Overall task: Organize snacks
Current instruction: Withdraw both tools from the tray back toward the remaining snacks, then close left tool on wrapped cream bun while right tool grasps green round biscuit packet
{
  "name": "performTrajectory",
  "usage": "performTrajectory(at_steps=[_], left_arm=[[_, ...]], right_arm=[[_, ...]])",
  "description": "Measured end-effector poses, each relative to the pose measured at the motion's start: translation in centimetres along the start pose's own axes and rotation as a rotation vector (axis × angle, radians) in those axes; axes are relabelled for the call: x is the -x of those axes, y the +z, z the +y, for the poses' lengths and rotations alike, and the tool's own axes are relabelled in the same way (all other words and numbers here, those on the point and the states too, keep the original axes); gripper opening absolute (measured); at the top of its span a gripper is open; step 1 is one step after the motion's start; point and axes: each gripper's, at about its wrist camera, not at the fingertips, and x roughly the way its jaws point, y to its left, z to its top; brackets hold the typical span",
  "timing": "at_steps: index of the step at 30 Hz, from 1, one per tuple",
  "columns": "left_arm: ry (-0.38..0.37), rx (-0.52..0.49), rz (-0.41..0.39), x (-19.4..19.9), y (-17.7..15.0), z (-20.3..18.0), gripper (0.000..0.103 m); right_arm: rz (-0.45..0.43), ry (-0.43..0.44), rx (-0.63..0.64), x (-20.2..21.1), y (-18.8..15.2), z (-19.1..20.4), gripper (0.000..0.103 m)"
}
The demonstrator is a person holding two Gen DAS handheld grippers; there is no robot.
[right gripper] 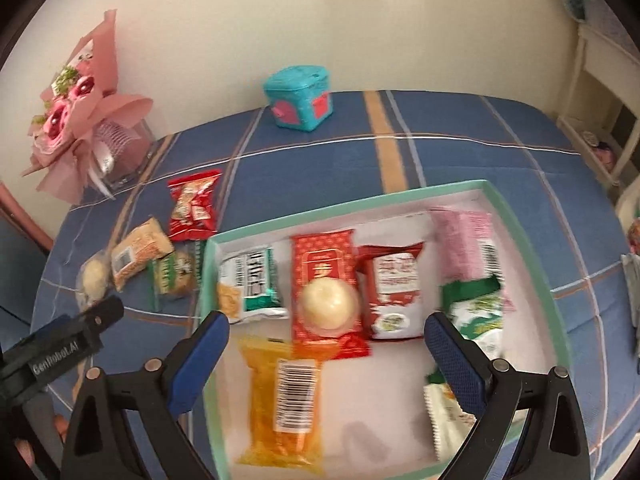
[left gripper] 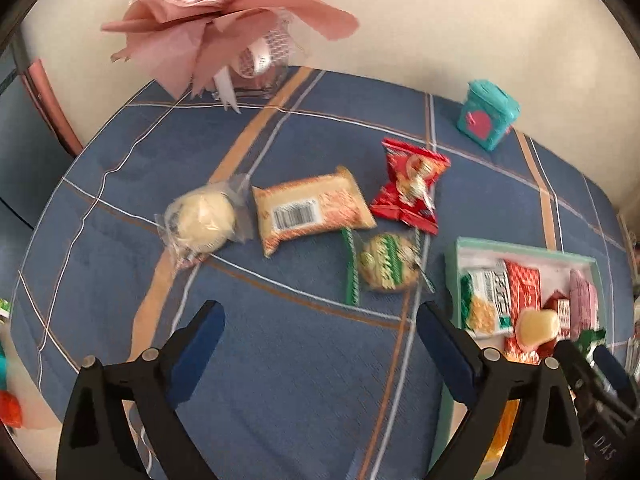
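Observation:
A mint-rimmed white box [right gripper: 532, 236] holds several wrapped snacks, among them a round cream cake [right gripper: 329, 304] on a red packet and an orange packet [right gripper: 286, 404]. My right gripper [right gripper: 326, 360] is open and empty above the box. On the blue plaid cloth to its left lie a round white cake [left gripper: 204, 220], a tan barcode packet [left gripper: 312, 210], a red packet [left gripper: 412, 186] and a green-striped cookie [left gripper: 386, 270]. My left gripper [left gripper: 320, 344] is open and empty, hovering in front of them. The box also shows in the left wrist view [left gripper: 452, 264].
A pink paper bouquet [left gripper: 216, 12] in a clear holder stands at the back left by the wall. A teal cube box [left gripper: 488, 116] sits at the back edge. A cream shelf unit [right gripper: 600, 92] stands right of the table.

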Motion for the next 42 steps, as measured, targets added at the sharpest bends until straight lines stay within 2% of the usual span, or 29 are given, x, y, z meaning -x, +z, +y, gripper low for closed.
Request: performTrajectory(at_steps=[3, 7, 12, 16, 19, 24, 37, 39, 42], left_arm=[[0.004, 0.056, -0.007, -0.3, 0.7, 2.2, 0.101], [0.073, 0.104, -0.03, -0.7, 1.6, 5.2, 0.101], [0.104, 0.16, -0.038, -1.3, 2.4, 8.5, 0.101], [0.091, 0.201, -0.055, -1.7, 2.9, 10.3, 0.101], [0.074, 0.212, -0.039, -2.2, 3.3, 11.0, 0.101], [-0.018, 0.222, -0.027, -2.8, 4.1, 11.9, 0.101], [-0.062, 0.265, 0.011, -6.1, 5.7, 12.7, 0.101], [-0.057, 0.259, 0.024, -6.8, 5.8, 12.4, 0.101], [-0.041, 0.263, 0.044, -7.9, 5.8, 12.2, 0.097]], right_arm=[[0.004, 0.022, 0.027, -0.4, 0.1, 1.6, 0.1], [0.007, 0.055, 0.082, -0.9, 0.2, 4.5, 0.1], [0.019, 0.081, 0.149, -1.7, 0.2, 8.1, 0.1], [0.05, 0.11, 0.183, -2.7, 0.5, 10.8, 0.1], [0.06, 0.12, 0.2, -3.2, 0.9, 12.1, 0.1], [0.091, 0.141, 0.213, -4.8, 1.6, 14.1, 0.1], [0.152, 0.155, 0.207, -9.6, 2.9, 15.8, 0.099], [0.135, 0.135, 0.233, -9.8, 3.0, 16.2, 0.099], [0.148, 0.162, 0.237, -10.4, 3.2, 16.6, 0.098]])
